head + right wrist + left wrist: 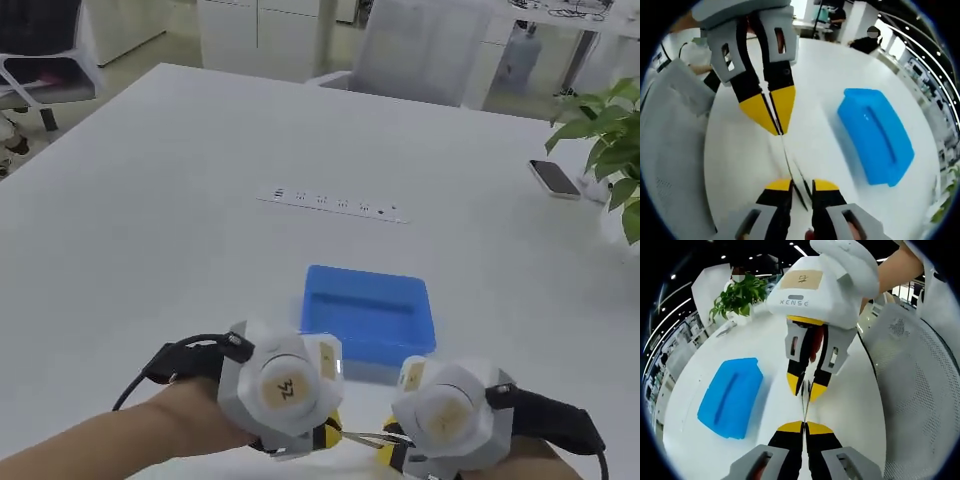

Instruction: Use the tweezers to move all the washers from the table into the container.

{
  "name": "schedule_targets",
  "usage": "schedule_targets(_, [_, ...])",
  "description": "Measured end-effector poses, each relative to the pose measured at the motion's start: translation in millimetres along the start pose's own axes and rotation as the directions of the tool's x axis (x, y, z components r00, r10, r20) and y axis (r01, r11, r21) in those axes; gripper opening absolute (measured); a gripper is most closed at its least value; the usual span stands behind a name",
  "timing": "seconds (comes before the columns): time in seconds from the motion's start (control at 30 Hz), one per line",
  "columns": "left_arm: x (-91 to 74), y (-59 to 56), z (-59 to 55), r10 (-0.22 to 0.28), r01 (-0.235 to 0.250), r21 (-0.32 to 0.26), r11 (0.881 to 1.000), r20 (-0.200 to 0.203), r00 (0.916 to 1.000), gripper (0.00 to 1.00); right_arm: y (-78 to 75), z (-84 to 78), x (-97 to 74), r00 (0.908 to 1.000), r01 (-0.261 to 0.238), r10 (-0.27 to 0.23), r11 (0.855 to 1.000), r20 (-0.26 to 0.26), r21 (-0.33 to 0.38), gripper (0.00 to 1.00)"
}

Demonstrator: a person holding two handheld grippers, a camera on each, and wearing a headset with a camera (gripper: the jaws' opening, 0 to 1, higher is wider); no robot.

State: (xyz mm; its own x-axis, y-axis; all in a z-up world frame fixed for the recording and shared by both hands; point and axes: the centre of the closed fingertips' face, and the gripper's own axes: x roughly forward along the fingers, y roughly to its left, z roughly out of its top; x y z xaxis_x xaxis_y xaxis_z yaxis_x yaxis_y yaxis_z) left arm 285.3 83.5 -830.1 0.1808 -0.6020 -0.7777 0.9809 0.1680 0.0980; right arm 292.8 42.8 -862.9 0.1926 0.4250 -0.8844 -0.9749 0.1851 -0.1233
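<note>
Left gripper [804, 426] and right gripper [801, 184] face each other, each with its jaws closed on the tweezers [365, 437] spanning between them, near the blue container [368, 310] on the worktop [200, 180].

White hand-held grippers [804, 426] [802, 185] bear yellow-tipped jaws and black cables [180, 362].
</note>
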Motion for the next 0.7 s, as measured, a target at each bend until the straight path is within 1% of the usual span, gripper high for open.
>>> schedule_targets(0.03, [2.2, -1.7, -5.9, -0.017, 0.016, -0.022, 1.0, -0.023, 0.9996, 0.0, 1.2, -2.0, 0.4, 1.0, -0.004, 0.004, 1.0, 0.002, 0.008, 0.1])
schedule_targets(0.07, [4.1, -1.9, -10.8, -0.023, 0.02, -0.049, 0.999, -0.041, 0.9989, 0.0, 1.2, -3.6, 1.5, 1.0, -0.003, 0.003, 1.0, 0.005, 0.013, 0.11])
schedule_targets(0.1, [7.4, -0.4, -14.1, -0.019, 0.016, -0.065, 0.998, -0.048, 0.9987, 0.0, 0.6, 1.5, 1.1, 0.9988, -0.003, 0.002, 1.0, 0.049, 0.03, 0.11])
schedule_targets(0.13, [9.0, 0.0, -15.3, -0.017, 0.015, -0.058, 0.998, -0.047, 0.9988, 0.0, -0.8, -1.5, -2.0, 0.9993, 0.009, -0.011, 0.998, 0.036, 0.057, 0.12])
schedule_targets(0.17, [10.2, -0.7, -17.2, -0.014, 0.012, -0.051, 0.999, -0.05, 0.9987, 0.0, -0.8, -1.4, -3.2, 0.999, -0.001, -0.002, 0.998, 0.044, 0.061, 0.12])
schedule_targets(0.2, [11.3, -0.9, -18.9, -0.017, 0.014, -0.046, 0.999, -0.056, 0.9983, 0.0, -0.8, -1.5, -2.0, 0.9986, -0.004, 0.0, 0.996, 0.052, 0.084, 0.12])
schedule_targets(0.27, [13.7, -1.1, -25.1, -0.028, 0.023, -0.055, 0.998, -0.086, 0.9959, 0.0, -3.2, -2.6, -2.3, 0.998, -0.001, -0.006, 0.994, 0.062, 0.113, 0.13])
schedule_targets(0.33, [16.6, -0.3, -30.5, -0.033, 0.028, -0.052, 0.998, -0.106, 0.9938, 0.0, -4.4, -4.1, -3.4, 0.9979, 0.004, -0.013, 0.99, 0.064, 0.138, 0.17])
schedule_targets(0.37, [17.4, -0.7, -32.6, -0.035, 0.03, -0.047, 0.998, -0.115, 0.9928, 0.0, -3.1, -4.3, -4.5, 0.9976, -0.002, -0.008, 0.988, 0.069, 0.152, 0.19])
schedule_targets(0.4, [18.6, -1.0, -35.6, -0.036, 0.032, -0.029, 0.999, -0.13, 0.9908, 0.0, -1.0, -4.2, -5.3, 0.9967, -0.007, -0.008, 0.983, 0.081, 0.186, 0.2])
schedule_targets(0.43, [17.2, -1.2, -38.1, -0.028, 0.025, -0.024, 0.999, -0.148, 0.9886, 0.0, -0.8, -3.5, -7.5, 0.9956, -0.003, -0.016, 0.981, 0.092, 0.196, 0.2])
schedule_targets(0.47, [16.7, -1.8, -34.8, -0.032, 0.029, -0.024, 0.999, -0.135, 0.9903, 0.0, 0.9, -2.8, -9.4, 0.9948, -0.002, -0.019, 0.979, 0.1, 0.205, 0.21])
schedule_targets(0.5, [17.3, -1.8, -34.1, -0.034, 0.032, -0.021, 0.999, -0.133, 0.9905, 0.0, 2.0, -2.1, -12.1, 0.9939, 0.0, -0.025, 0.975, 0.108, 0.224, 0.21])
schedule_targets(0.57, [17.2, -2.0, -34.3, -0.037, 0.034, -0.021, 0.999, -0.134, 0.9902, 0.0, 4.2, 2.1, -19.3, 0.9882, 0.003, -0.047, 0.958, 0.146, 0.288, 0.23])
schedule_targets(0.6, [17.0, -2.2, -34.2, -0.037, 0.034, -0.022, 0.999, -0.133, 0.9904, 0.0, 6.4, 4.9, -24.5, 0.9841, -0.004, -0.055, 0.944, 0.169, 0.331, 0.25])
schedule_targets(0.63, [16.8, -2.6, -34.1, -0.036, 0.034, -0.02, 0.999, -0.133, 0.9905, 0.0, 7.4, 6.9, -28.4, 0.9804, -0.009, -0.061, 0.936, 0.187, 0.352, 0.25])
schedule_targets(0.7, [15.6, -4.9, -33.5, -0.031, 0.029, -0.019, 0.999, -0.133, 0.9906, 0.0, 6.2, 7.5, -37.1, 0.9737, 0.004, -0.093, 0.921, 0.208, 0.39, 0.27])
